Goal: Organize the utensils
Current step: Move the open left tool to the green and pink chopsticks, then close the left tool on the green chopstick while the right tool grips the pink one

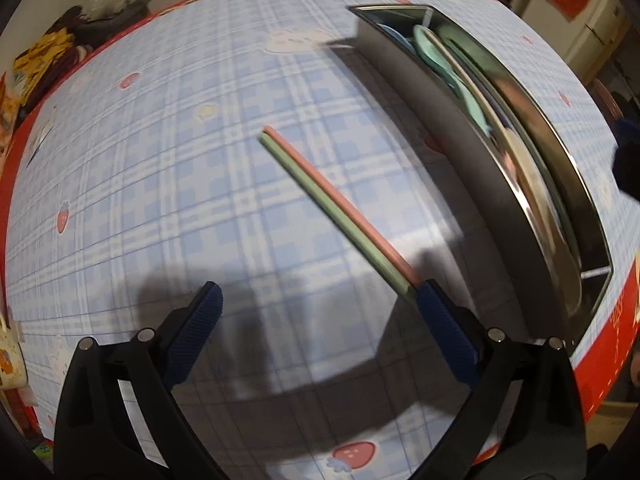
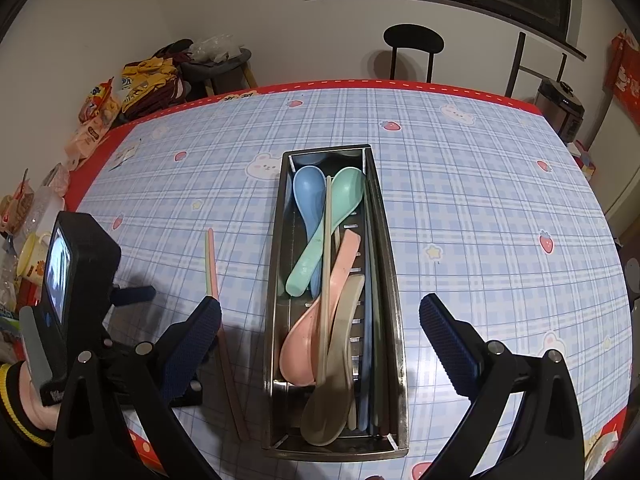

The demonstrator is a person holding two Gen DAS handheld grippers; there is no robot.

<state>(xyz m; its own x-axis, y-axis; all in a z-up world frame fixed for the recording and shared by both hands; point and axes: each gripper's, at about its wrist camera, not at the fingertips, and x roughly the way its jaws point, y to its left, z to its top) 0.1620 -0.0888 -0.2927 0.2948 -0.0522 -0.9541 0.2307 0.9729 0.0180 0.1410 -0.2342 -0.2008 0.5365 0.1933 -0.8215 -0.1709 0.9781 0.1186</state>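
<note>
A pink and a green chopstick (image 1: 340, 208) lie side by side on the checked tablecloth, left of the steel utensil tray (image 1: 452, 184). My left gripper (image 1: 320, 300) is open just above the cloth; the pair's near end runs under its right fingertip (image 1: 432, 300), and nothing is gripped. In the right wrist view my right gripper (image 2: 320, 310) hangs open over the tray (image 2: 394, 320), which holds a blue spoon (image 2: 308, 196), a green spoon (image 2: 332, 224), a pink spoon (image 2: 316, 332), a beige spoon (image 2: 336, 364) and several chopsticks. The loose pair (image 2: 212, 264) lies left of the tray.
The left device's black body (image 2: 86, 256) and a person's hand with a yellow-trimmed cuff (image 2: 12, 392) sit at the table's left edge. Cups and snack bags (image 2: 96, 108) crowd that side beyond the red border. A black chair (image 2: 412, 40) stands behind the far edge.
</note>
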